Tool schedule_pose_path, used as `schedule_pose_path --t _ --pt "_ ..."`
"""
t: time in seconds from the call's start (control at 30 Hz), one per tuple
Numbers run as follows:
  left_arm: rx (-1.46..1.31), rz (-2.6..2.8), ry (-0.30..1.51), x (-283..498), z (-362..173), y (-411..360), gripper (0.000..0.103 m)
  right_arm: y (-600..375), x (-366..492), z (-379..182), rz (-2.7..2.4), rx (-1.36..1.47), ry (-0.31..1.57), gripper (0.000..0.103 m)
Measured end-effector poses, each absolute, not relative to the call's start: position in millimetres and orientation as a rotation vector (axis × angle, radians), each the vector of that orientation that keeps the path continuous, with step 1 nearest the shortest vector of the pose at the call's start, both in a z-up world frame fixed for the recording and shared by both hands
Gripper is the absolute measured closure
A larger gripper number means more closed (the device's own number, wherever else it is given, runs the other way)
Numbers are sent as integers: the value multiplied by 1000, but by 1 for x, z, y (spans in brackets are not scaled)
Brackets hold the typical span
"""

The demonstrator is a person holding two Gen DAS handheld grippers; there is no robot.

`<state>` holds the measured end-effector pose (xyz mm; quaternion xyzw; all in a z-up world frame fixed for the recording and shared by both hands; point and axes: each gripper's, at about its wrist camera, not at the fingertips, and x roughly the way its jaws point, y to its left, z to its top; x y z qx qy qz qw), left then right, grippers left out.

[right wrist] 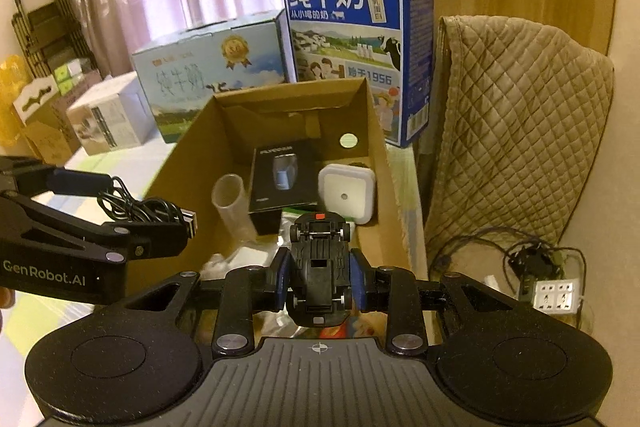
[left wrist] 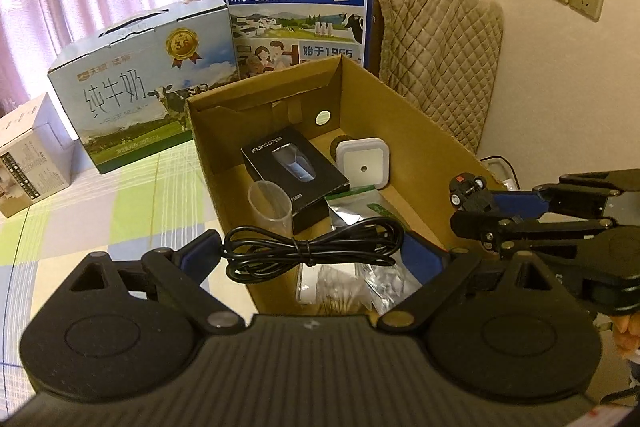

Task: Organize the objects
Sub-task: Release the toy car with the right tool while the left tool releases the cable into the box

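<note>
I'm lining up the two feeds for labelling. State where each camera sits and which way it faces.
Left wrist: on the left hand-held gripper, looking forward along its fingers at the cardboard box; it is shut on the black cable; the right hand-held gripper enters from the right.
Right wrist: on the right hand-held gripper, facing the same box; it is shut on the toy car, underside up; the left one enters from the left.
Shared: the box, black shaver box, white square device, both milk cartons.
</note>
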<state>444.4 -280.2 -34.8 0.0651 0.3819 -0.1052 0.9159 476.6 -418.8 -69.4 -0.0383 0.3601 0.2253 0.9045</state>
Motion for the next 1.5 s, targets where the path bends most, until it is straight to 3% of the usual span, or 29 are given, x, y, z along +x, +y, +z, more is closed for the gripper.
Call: schedule_pose_path --t 0.97,1.5 --pt "152 -216 817 503 -59 -284 8 -397 533 -83 429 -209 681 75" --pt "126 -246 821 491 -54 -277 8 -424 512 -73 456 -48 783 67"
